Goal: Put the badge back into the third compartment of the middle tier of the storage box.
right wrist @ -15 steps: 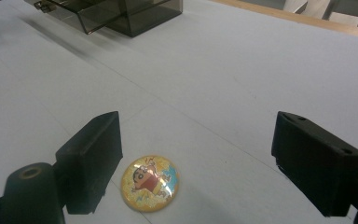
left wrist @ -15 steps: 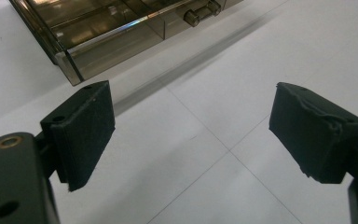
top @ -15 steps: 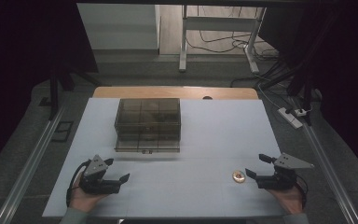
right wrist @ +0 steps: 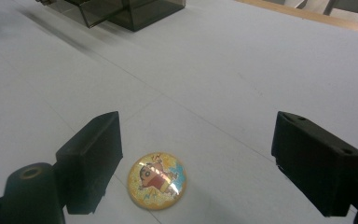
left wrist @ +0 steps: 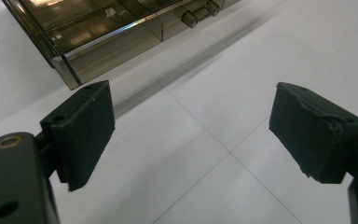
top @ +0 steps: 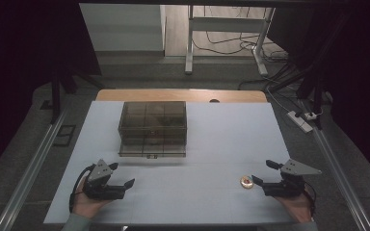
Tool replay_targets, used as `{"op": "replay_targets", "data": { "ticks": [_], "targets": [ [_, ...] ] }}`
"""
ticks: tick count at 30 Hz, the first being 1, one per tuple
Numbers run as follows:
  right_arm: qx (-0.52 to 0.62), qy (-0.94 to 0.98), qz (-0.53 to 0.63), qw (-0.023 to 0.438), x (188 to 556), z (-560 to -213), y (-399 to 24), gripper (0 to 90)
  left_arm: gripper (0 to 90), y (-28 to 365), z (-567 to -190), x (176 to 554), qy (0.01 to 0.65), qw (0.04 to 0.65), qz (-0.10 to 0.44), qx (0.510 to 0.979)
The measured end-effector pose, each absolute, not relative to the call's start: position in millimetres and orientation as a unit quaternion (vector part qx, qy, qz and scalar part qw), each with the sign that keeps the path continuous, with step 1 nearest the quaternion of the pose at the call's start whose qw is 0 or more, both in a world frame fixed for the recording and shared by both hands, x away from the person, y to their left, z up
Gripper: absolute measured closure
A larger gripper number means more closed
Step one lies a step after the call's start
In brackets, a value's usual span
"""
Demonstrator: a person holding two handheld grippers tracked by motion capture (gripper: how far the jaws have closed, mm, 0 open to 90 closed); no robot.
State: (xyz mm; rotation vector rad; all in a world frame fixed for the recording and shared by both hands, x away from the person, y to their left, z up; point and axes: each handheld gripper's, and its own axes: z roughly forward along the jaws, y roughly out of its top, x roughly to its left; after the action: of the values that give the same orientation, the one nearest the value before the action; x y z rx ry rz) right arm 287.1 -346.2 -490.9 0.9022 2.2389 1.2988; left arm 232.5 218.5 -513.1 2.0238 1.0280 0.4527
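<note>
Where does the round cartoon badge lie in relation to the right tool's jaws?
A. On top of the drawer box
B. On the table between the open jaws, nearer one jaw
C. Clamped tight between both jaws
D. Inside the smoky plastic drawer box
B: in the right gripper view the badge lies flat on the table, between the wide-open jaws of the right tool, nearer one jaw.

No legible text, label, brand, number or sign anywhere.

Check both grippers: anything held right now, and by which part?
Nothing is held. The right gripper stands open, the round cartoon badge lying on the table between its jaws, untouched. The left gripper is open over bare table near the smoked drawer box.
</note>
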Motion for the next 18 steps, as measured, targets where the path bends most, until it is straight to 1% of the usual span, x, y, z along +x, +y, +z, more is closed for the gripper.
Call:
{"op": "replay_targets", "data": {
  "ticks": [7, 18],
  "targets": [
    [0.327, 0.798, 0.465, 0.2, 287, -490, -345, 15.9, 14.9, 220, -512, 232, 0.41, 0.404, 0.182, 0.798],
    [0.32, 0.804, 0.456, 0.206, 284, -479, -339, 15.9, 14.9, 219, -512, 232, 0.406, 0.4, 0.186, 0.8]
  ]
}}
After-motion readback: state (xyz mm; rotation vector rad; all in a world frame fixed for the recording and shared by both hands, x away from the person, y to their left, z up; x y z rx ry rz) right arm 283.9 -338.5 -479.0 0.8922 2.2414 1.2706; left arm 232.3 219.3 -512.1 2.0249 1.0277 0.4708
